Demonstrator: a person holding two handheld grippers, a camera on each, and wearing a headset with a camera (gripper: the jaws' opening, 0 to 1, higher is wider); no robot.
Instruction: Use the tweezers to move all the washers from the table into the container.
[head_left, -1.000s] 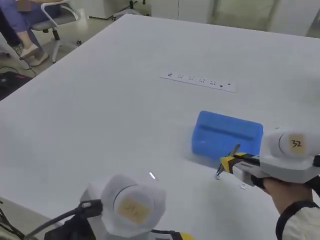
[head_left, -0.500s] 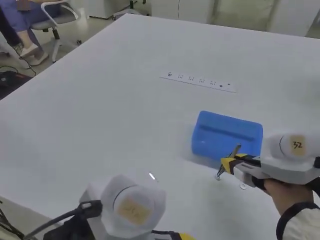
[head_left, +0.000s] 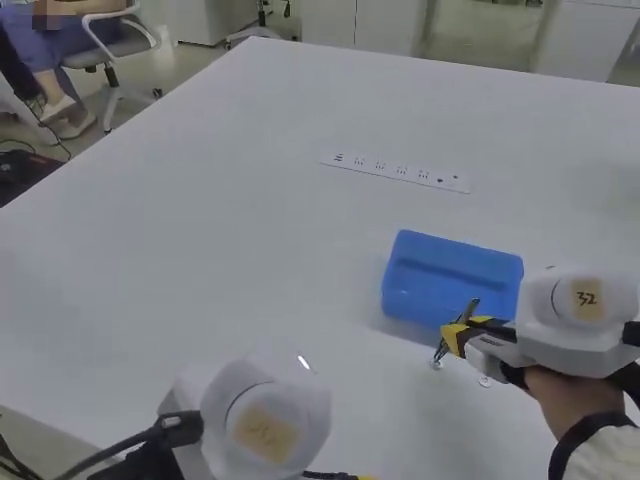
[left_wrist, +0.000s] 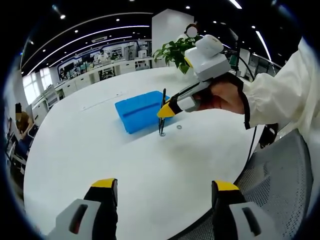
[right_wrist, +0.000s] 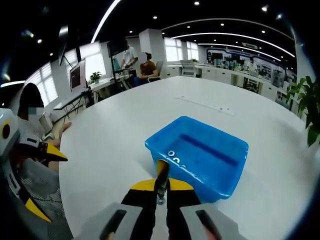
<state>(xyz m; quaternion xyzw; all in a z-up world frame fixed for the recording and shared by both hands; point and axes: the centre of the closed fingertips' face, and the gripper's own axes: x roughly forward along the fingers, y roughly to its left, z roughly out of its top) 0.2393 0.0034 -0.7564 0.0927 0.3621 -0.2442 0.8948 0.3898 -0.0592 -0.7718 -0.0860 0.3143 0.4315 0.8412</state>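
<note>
Nearest me, my left gripper (left_wrist: 165, 186) hangs empty over the tabletop (left_wrist: 100, 150), its fingers spread wide. Further out, my right gripper (right_wrist: 161, 189) has its fingers pressed on the tweezers (right_wrist: 161, 175), whose tips touch the tabletop just beside the blue container (right_wrist: 215, 165). Whether they grip a washer I cannot tell. One washer (left_wrist: 179, 127) lies loose near them. A few small rings (right_wrist: 173, 154), washers I judge, already lie inside the container, so most of the job looks done.
</note>
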